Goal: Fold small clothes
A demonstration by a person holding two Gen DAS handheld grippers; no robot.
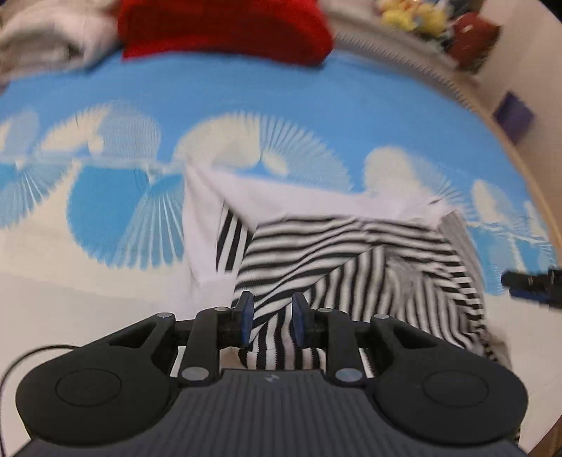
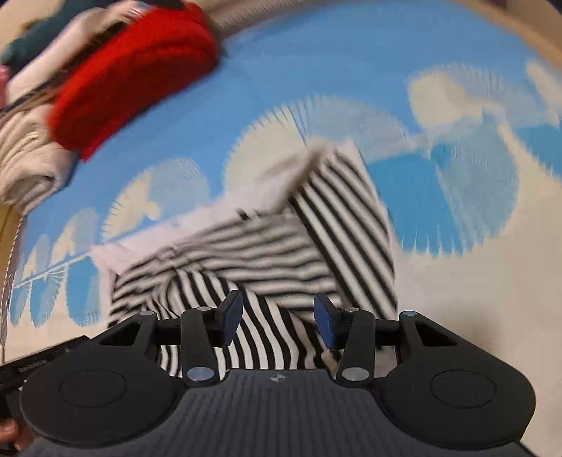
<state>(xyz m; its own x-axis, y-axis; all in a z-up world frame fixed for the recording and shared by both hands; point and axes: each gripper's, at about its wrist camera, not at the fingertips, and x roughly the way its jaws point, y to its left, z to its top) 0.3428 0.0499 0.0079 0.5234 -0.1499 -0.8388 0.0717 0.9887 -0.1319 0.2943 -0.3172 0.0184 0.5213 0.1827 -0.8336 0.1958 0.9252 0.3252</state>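
A small black-and-white striped garment (image 1: pixel 351 260) with a white lining lies crumpled on a blue-and-white patterned cloth (image 1: pixel 246 91). My left gripper (image 1: pixel 269 316) is open, its jaws a little apart with a fold of the striped fabric between them, not pinched. In the right wrist view the same garment (image 2: pixel 267 246) lies partly folded over itself. My right gripper (image 2: pixel 278 318) is open wide just above the near edge of the garment. The tip of the right gripper (image 1: pixel 530 281) shows at the right edge of the left wrist view. Both views are motion-blurred.
A folded red knit garment (image 1: pixel 224 28) and pale folded clothes (image 1: pixel 45 35) lie at the far left of the cloth. Yellow and red soft toys (image 1: pixel 439 21) sit beyond the far edge. A purple item (image 1: pixel 513 116) hangs on the wall at right.
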